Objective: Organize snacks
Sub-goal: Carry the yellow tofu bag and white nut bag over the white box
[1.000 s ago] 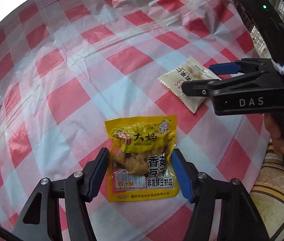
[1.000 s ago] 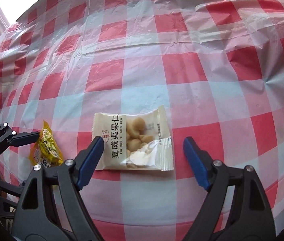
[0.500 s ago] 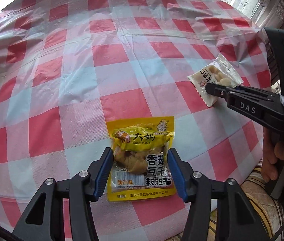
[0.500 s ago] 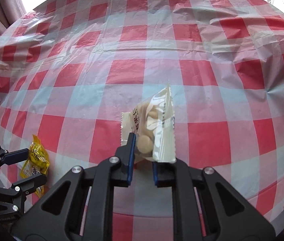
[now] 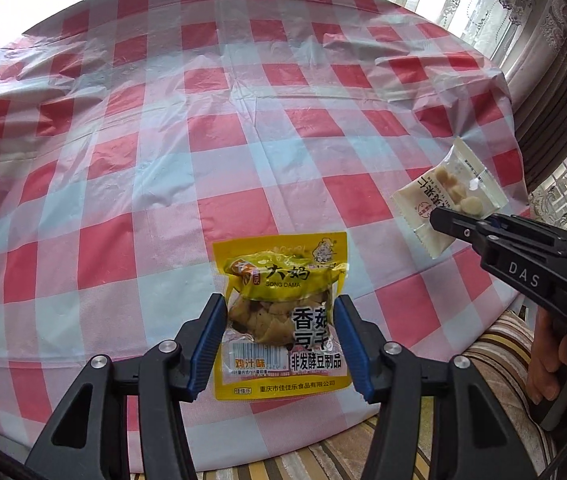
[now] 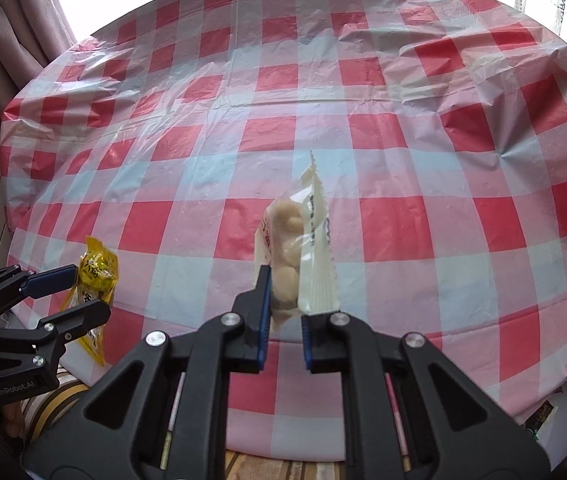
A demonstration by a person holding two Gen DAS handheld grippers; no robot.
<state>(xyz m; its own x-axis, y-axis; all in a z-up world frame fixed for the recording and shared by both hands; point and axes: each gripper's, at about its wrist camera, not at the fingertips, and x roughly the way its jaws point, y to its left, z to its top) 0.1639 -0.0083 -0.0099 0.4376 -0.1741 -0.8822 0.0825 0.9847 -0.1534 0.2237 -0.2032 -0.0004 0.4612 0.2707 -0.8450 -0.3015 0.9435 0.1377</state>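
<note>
A yellow packet of dried tofu (image 5: 283, 272) is pinched between the blue pads of my left gripper (image 5: 279, 304) and hangs above the near edge of the checked tablecloth (image 5: 243, 120). In the right wrist view this yellow packet (image 6: 97, 276) dangles from the left gripper (image 6: 89, 290) at the lower left. My right gripper (image 6: 285, 304) is shut on a white packet of nuts (image 6: 307, 240), which stands on edge above the cloth. From the left wrist view, the white packet (image 5: 443, 196) sticks out of the right gripper (image 5: 439, 216) at the right.
The red, white and pale blue plastic cloth covers a round table and is wrinkled at the far right (image 6: 443, 52). Striped upholstery (image 5: 483, 360) lies below the near edge. Curtains (image 5: 543, 60) hang at the right. A person's hand (image 5: 551, 352) holds the right gripper's handle.
The right gripper shut on the white packet and raised it, turning it on edge. The left pads closed in on the yellow packet and lifted it off the cloth. Both hands drew back.
</note>
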